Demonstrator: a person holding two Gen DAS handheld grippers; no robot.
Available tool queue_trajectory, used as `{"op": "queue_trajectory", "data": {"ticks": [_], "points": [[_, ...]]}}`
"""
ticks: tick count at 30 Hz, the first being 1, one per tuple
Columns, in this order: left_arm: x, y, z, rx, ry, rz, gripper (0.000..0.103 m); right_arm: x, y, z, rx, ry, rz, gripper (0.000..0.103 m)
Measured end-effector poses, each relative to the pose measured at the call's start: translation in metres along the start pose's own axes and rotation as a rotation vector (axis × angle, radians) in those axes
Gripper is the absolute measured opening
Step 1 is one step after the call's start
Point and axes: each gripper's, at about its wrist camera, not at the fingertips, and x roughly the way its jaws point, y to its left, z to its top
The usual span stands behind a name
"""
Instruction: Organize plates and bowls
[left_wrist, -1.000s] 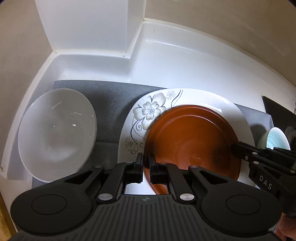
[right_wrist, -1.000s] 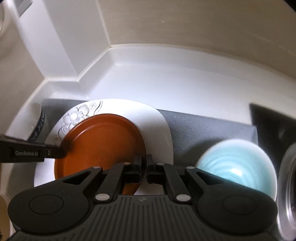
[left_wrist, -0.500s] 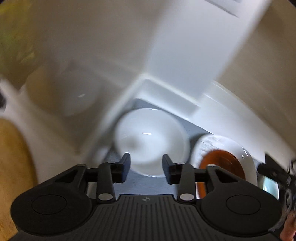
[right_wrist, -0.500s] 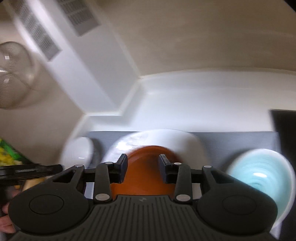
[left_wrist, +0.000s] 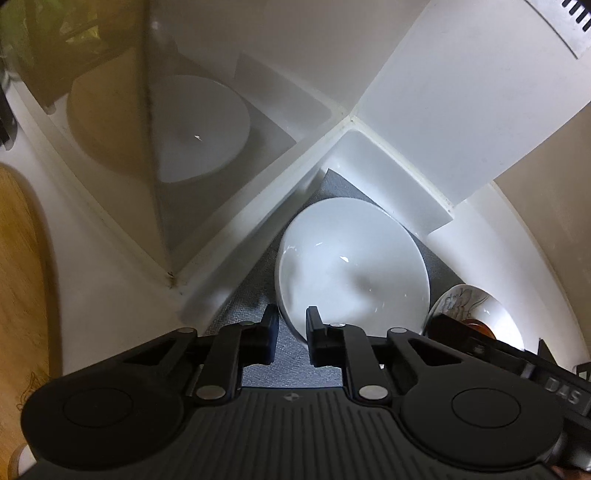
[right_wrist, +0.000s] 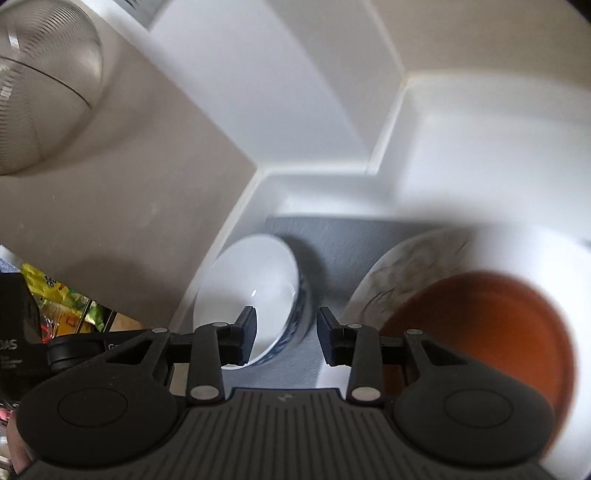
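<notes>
Nearest to me, the left gripper (left_wrist: 290, 338) has its jaws parted by a narrow gap, and the near rim of the white bowl (left_wrist: 351, 267) sits right at that gap; whether the pads touch the rim I cannot tell. The bowl rests on the grey mat (left_wrist: 258, 350) inside the white tray (left_wrist: 384, 177), close to the tray's left wall. Just to its right lies the floral plate (left_wrist: 465, 299), with the brown plate (right_wrist: 491, 332) lying on top of it.

The right gripper (right_wrist: 286, 338) is spread wide with nothing between its fingers. In its view, the bowl lies just ahead and a little left, its blue-patterned outer wall showing in the gap, while the stacked plates lie to the right, blurred. Further back, up to the left, hangs a clear ribbed globe (right_wrist: 44, 85).
</notes>
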Motion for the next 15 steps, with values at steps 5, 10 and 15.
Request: {"op": "queue_trajectory", "data": {"ticks": [5,10,15], "points": [[0.005,-0.01,-0.004,0.052,-0.01,0.036,0.017,0.018,0.004,0.0,0.021,0.063,-0.044,0.024],[0.005,-0.015,-0.008,0.101,0.015,0.068,0.018,0.02,0.016,-0.002,-0.026,0.096,-0.083,0.016],[-0.009,-0.016,-0.028,0.18,0.07,0.11,0.018,0.015,0.024,-0.016,-0.07,0.2,-0.087,0.016]]}}
